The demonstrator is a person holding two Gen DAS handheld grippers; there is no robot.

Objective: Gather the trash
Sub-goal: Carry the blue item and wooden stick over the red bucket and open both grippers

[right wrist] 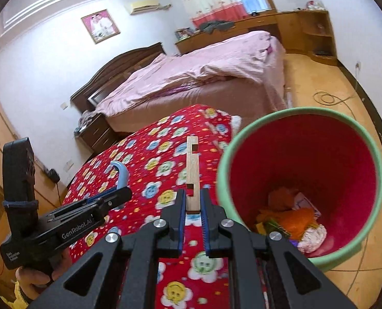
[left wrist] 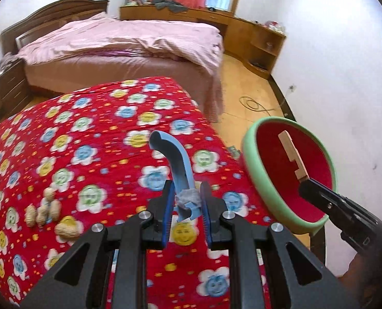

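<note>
We tilt our left gripper (left wrist: 185,213) down over the red cloth (left wrist: 88,154), jaws clamped on a blue hook (left wrist: 175,159), perhaps plastic. Our right gripper (right wrist: 193,212) pinches a wooden strip (right wrist: 192,170) beside the bin (right wrist: 371,159).

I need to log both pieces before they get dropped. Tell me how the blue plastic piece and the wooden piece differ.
The blue plastic piece is curved, hooking over at its far end; the wooden piece is straight with square notches. The blue plastic piece sits in the left gripper with a grey wad at its base; the wooden piece sits bare in the right gripper. Both are slim, clamped at one end and point forward, near the green-rimmed bin.
</note>
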